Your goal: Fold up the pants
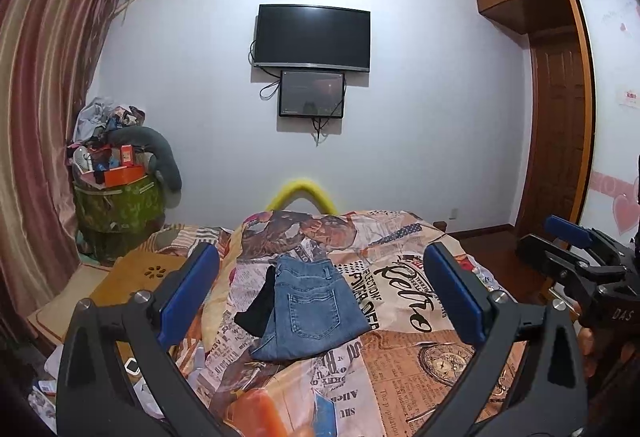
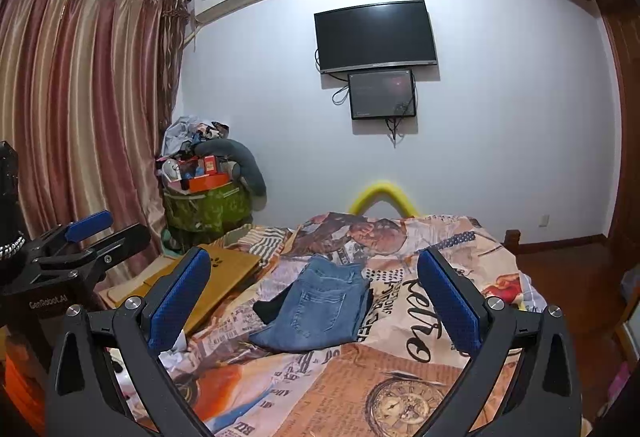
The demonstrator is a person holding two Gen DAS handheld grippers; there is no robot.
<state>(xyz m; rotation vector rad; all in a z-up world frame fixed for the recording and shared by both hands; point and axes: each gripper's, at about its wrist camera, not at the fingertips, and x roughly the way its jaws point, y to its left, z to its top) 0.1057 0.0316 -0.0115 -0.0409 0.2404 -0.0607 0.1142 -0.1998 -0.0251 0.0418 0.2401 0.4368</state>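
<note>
Blue jeans (image 1: 310, 311) lie folded into a compact bundle on the printed bedspread (image 1: 404, 357), back pocket up. A black garment (image 1: 258, 307) pokes out from under their left side. The jeans also show in the right wrist view (image 2: 320, 307), with the black garment (image 2: 270, 307) beside them. My left gripper (image 1: 320, 301) is open and empty, held above the bed short of the jeans. My right gripper (image 2: 314, 305) is open and empty too, at a similar distance. Each gripper shows at the edge of the other's view: the right one (image 1: 576, 249) and the left one (image 2: 96, 233).
A wooden lap desk (image 2: 224, 269) lies on the bed's left side. A green bin (image 1: 120, 205) piled with clutter stands by the curtain (image 1: 44, 97). A yellow foam tube (image 1: 302, 193) arches at the bed's far end. TV (image 1: 312, 37) on the wall, wardrobe (image 1: 560, 117) right.
</note>
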